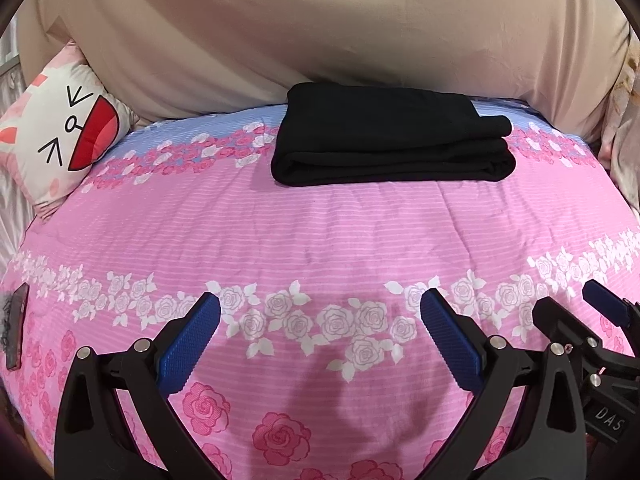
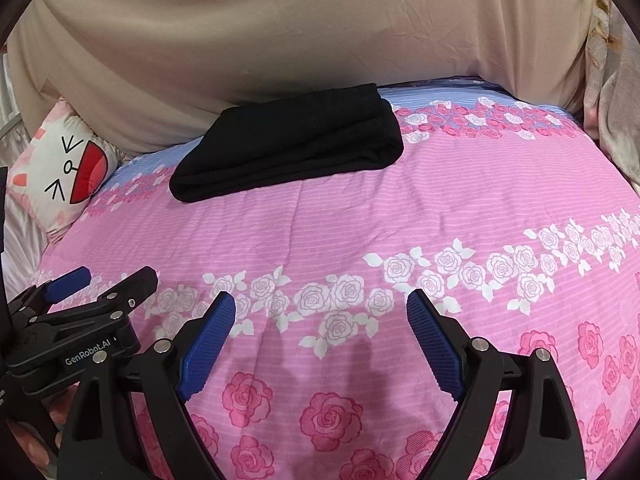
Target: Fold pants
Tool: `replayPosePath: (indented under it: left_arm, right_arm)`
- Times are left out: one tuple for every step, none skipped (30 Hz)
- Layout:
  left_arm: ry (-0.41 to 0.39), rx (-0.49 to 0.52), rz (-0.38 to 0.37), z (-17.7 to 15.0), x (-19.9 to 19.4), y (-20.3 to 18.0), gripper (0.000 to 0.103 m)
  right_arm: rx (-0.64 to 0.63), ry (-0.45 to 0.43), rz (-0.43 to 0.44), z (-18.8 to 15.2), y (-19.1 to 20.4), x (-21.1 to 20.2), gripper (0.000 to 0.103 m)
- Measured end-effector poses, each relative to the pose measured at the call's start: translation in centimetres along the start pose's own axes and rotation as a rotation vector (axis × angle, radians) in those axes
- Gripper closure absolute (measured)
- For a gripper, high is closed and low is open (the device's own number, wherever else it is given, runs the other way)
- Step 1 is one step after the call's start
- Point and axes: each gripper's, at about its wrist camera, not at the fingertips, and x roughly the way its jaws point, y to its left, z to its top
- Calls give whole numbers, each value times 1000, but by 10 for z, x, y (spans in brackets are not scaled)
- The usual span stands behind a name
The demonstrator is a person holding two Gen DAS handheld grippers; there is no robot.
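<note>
No containers in view. Surface: bed w/ pink rose-print quilt (image 1: 320,232), blue band at far edge; beige cloth (image 1: 320,32) behind it. Black pants (image 1: 392,136), folded into a flat stack, lie on quilt's far part, just before beige cloth, long axis across the bed. Cartoon cushion (image 1: 60,136) well left of pants. Left gripper (image 1: 320,312) & right gripper (image 2: 320,312) both spread wide, holding nothing, well apart from pants, near side.

Black pants (image 1: 392,136) lie on a pink rose-patterned, blue-banded bedspread (image 1: 280,232) before a beige sheet (image 1: 320,32).
</note>
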Motion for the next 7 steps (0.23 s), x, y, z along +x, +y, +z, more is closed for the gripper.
replayPosePath:
  left_arm:
    - [2,0,0,0,0,0,5]
    - [-6,5,-10,0,-2,0,5]
    - [-15,17,-7,0,-4,-1,5]
    - [-17,24,-6,-1,-5,-2,5]
    - [-14,24,-13,-1,-5,-2,5]
    - [-6,25,-29,-2,-5,-3,5]
    - [-3,28,-31,-3,-5,-3,5]
  right_arm:
    - [1,0,-2,0,-1,0,17]
    - [2,-1,-4,0,-2,-1,17]
    - [4,-2,-6,0,-3,-1,17]
    - [5,-3,-7,0,-4,-2,17]
    - [7,-3,-8,-1,-5,-2,17]
    - [9,-2,-8,-1,-6,-2,17]
    - [10,-1,-8,-1,-6,-2,17]
